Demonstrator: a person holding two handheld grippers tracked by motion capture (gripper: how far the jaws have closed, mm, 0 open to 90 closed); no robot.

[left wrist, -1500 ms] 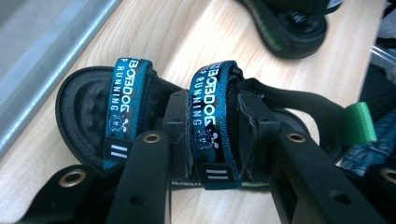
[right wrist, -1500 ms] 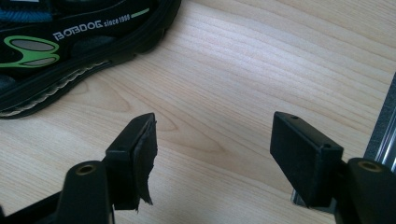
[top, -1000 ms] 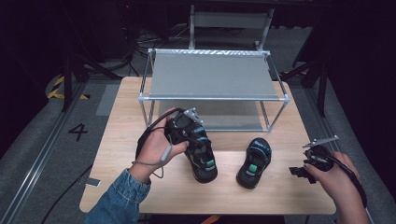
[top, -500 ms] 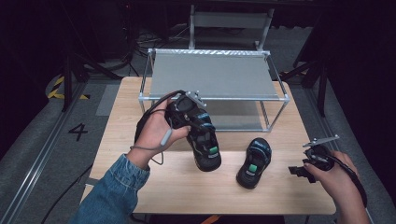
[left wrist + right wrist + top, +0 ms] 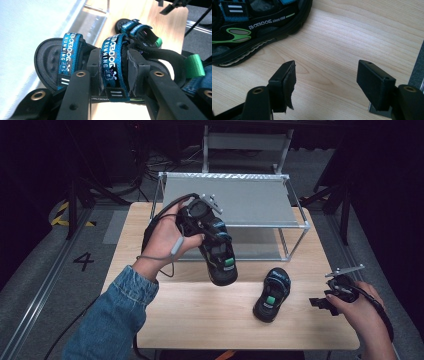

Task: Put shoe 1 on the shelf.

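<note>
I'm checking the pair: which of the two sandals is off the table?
The sandal in the left gripper: that lifted sandal hangs clamped before the rack, while the other sandal lies on the table.

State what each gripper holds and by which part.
The left gripper clamps a black sandal with blue straps across its middle strap. The right gripper holds nothing, jaws open over the wooden table.

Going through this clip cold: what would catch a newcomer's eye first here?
The left gripper holds a black-and-blue sandal in the air in front of the metal rack, jaws clamped across its strap. Its twin, the second sandal, lies on the wooden table, and the right gripper waits open beside it.
</note>
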